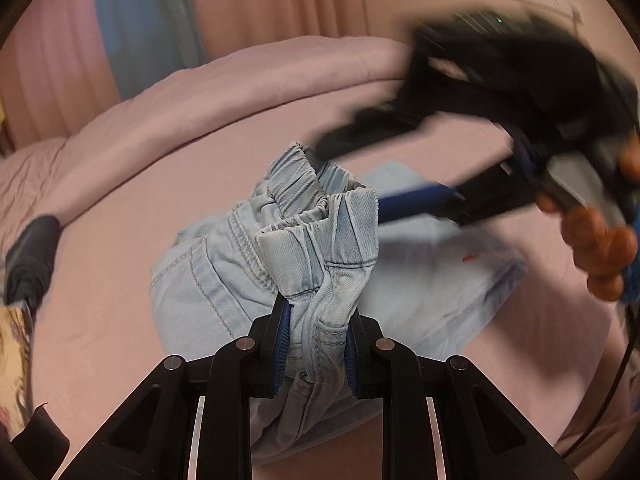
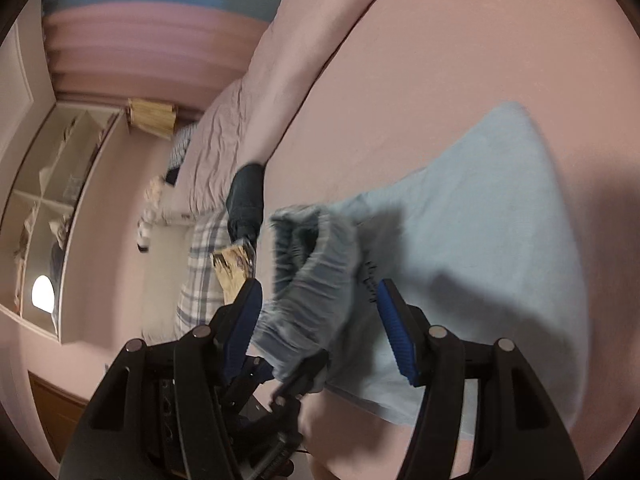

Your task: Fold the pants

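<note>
The light blue pants [image 1: 280,264] lie on the pink bed [image 1: 120,240]. The left tongs [image 1: 316,344] clamp the bunched waistband; the right tongs [image 2: 320,320] stand open around it, not pressing.

The right gripper [image 1: 356,172] is smeared by motion blur in the left wrist view. The pants [image 1: 316,240] hide their own lower folds, and shelf contents [image 2: 52,184] are too small to tell.
</note>
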`<action>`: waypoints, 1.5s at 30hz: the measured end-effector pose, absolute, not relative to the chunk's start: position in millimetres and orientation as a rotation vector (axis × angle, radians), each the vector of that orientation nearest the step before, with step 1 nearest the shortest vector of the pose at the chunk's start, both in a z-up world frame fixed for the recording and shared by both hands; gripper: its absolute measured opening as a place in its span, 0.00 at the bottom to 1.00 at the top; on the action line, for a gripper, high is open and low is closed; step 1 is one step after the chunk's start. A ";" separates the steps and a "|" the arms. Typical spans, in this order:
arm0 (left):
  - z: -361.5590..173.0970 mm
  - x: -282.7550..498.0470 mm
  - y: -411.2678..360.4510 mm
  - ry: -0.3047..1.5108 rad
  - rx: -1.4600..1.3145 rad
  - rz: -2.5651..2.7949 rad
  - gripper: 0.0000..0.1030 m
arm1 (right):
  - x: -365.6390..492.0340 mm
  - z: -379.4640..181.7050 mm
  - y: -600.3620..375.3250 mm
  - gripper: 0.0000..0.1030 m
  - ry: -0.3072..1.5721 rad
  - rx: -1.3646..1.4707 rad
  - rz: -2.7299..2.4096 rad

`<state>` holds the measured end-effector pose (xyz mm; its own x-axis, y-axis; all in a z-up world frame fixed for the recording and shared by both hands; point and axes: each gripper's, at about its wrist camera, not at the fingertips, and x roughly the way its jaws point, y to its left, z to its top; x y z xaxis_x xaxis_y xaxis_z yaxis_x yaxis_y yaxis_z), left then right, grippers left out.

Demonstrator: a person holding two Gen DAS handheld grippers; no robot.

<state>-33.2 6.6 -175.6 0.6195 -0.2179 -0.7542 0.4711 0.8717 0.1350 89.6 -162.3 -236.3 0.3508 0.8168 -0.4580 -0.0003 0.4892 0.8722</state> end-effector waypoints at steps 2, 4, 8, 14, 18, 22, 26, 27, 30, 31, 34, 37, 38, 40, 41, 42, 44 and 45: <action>-175.1 -31.0 5.5 0.809 0.339 -0.413 0.21 | 97.8 -228.4 -139.2 0.60 1.116 0.848 0.670; -171.7 -31.6 4.9 0.807 0.322 -0.418 0.21 | 107.5 -220.3 -122.5 0.57 1.138 0.691 0.605; -169.8 -34.0 -0.8 0.805 0.327 -0.455 0.21 | 116.0 -223.3 -120.7 0.21 1.156 0.595 0.576; -153.0 -28.6 -4.8 0.795 0.234 -0.527 0.21 | 107.0 -214.3 -141.6 0.16 1.081 0.620 0.609; -131.1 -21.6 -13.0 0.762 0.154 -0.588 0.21 | 112.7 -198.3 -171.3 0.16 1.014 0.680 0.632; -137.6 -15.8 -39.5 0.778 0.168 -0.630 0.21 | 107.9 -185.5 -196.1 0.16 0.965 0.674 0.608; -163.3 -6.1 -66.2 0.858 0.174 -0.668 0.21 | 102.1 -214.0 -223.7 0.16 1.016 0.714 0.523; -168.8 -3.3 -72.2 0.872 0.184 -0.672 0.21 | 101.4 -219.2 -226.4 0.16 1.027 0.715 0.505; -182.1 3.2 -85.9 0.910 0.240 -0.683 0.21 | 97.6 -240.9 -244.4 0.15 1.058 0.743 0.458; -183.9 3.7 -87.9 0.924 0.242 -0.696 0.21 | 99.2 -244.5 -245.3 0.15 1.070 0.737 0.459; -174.2 4.8 -80.7 0.946 0.202 -0.733 0.21 | 101.5 -260.8 -251.1 0.29 1.119 0.748 0.427; -153.8 -6.2 -55.0 0.975 0.064 -0.799 0.22 | 98.3 -257.9 -262.0 0.39 1.105 0.758 0.383; -148.8 -13.7 -44.0 0.956 0.020 -0.817 0.24 | 96.2 -252.6 -266.0 0.40 1.091 0.744 0.350; -139.2 -18.2 -18.5 0.898 -0.043 -0.780 0.41 | 91.7 -238.8 -271.1 0.40 1.039 0.719 0.319; -137.5 -17.3 -8.3 0.878 -0.054 -0.728 0.43 | 88.7 -225.8 -271.7 0.40 0.996 0.698 0.336; -137.9 -11.8 3.3 0.867 -0.070 -0.669 0.43 | 86.9 -215.9 -271.1 0.39 0.967 0.683 0.368; -143.9 4.6 26.2 0.897 -0.152 -0.577 0.43 | 86.5 -200.6 -257.9 0.39 0.932 0.660 0.459; -147.5 13.2 36.2 0.902 -0.198 -0.541 0.43 | 87.9 -195.0 -249.1 0.36 0.929 0.648 0.506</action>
<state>13.2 36.2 -147.5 0.4975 -0.5246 -0.6908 0.3622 0.8493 -0.3841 87.9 -249.1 -195.0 0.5088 0.6504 -0.5640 -0.1220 0.7030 0.7006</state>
